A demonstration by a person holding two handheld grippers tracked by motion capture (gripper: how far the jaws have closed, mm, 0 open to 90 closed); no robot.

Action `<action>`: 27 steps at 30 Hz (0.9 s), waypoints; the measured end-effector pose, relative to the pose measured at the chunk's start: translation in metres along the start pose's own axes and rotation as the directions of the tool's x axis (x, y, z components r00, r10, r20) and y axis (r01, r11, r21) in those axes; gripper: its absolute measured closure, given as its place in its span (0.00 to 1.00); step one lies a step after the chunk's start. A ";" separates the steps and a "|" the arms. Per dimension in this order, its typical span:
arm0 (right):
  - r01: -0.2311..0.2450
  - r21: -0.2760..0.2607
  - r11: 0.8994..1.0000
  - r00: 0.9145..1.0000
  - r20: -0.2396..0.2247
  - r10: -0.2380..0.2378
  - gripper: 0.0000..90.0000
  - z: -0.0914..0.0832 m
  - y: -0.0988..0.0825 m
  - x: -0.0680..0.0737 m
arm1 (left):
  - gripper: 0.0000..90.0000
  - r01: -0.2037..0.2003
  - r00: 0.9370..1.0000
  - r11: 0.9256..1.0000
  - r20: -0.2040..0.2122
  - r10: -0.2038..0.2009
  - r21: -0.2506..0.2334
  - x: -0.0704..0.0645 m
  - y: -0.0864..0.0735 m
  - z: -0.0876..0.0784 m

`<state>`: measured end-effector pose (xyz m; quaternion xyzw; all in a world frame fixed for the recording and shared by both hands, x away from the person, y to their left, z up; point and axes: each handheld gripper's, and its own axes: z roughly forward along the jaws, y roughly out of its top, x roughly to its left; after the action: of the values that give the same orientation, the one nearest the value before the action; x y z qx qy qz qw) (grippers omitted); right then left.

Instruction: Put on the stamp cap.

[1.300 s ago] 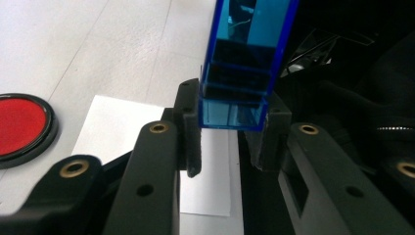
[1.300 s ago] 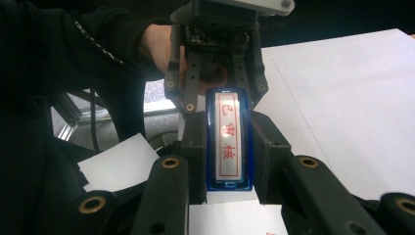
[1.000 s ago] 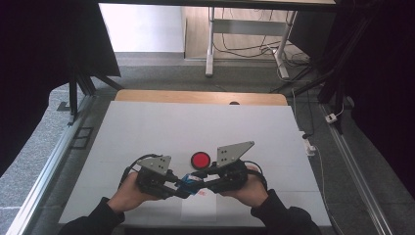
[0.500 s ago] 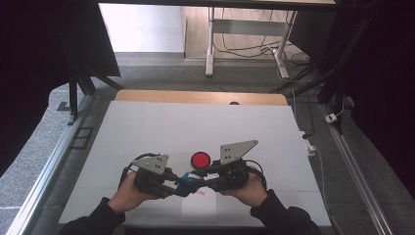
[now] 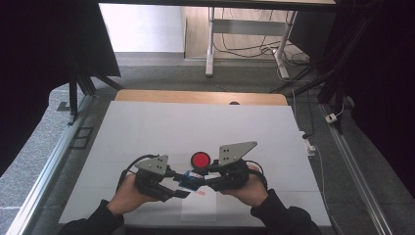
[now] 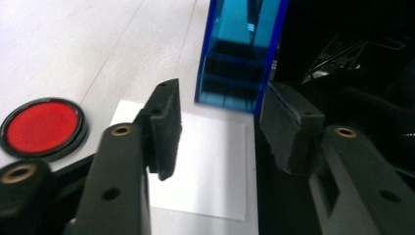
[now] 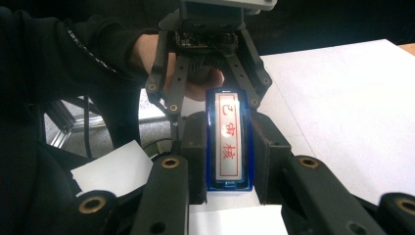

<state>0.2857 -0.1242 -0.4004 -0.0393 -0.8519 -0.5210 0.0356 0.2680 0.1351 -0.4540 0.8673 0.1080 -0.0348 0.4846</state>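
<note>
A clear blue stamp (image 7: 228, 147) with a white label and red characters sits between the jaws of my right gripper (image 7: 229, 152), which is shut on it. In the high view the stamp (image 5: 189, 180) hangs just above the table's front, between the two hands. My left gripper (image 6: 222, 122) faces it with its jaws open, and the stamp's blue end (image 6: 240, 54) stands just beyond its fingertips without touching them. In the high view my left gripper (image 5: 177, 189) and right gripper (image 5: 208, 180) point at each other.
A round red pad in a black rim (image 5: 199, 159) lies just behind the grippers, and also shows as the red pad (image 6: 41, 127) in the left gripper view. A small white paper sheet (image 5: 198, 209) lies under the hands on the white table (image 5: 195, 127). A wooden strip (image 5: 195, 97) borders the far edge.
</note>
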 end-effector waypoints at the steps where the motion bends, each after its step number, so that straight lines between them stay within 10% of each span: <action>1: -0.001 -0.001 1.000 1.000 0.003 0.001 0.79 0.000 0.000 0.000 | 0.52 0.006 1.000 1.000 -0.010 -0.006 0.002 -0.001 0.000 0.000; 15: 0.005 0.012 1.000 0.999 0.032 -0.005 0.79 -0.001 -0.002 0.000 | 0.31 0.068 0.994 0.997 -0.093 -0.064 0.032 -0.005 -0.010 -0.010; 27: -0.011 0.018 1.000 0.998 0.069 0.010 0.79 -0.005 -0.003 -0.001 | 0.20 0.153 0.975 0.988 -0.165 -0.148 0.021 -0.012 -0.020 -0.024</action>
<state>0.2868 -0.1298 -0.4015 -0.0617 -0.8572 -0.5112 0.0092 0.2504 0.1639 -0.4556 0.8647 0.2121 -0.0022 0.4553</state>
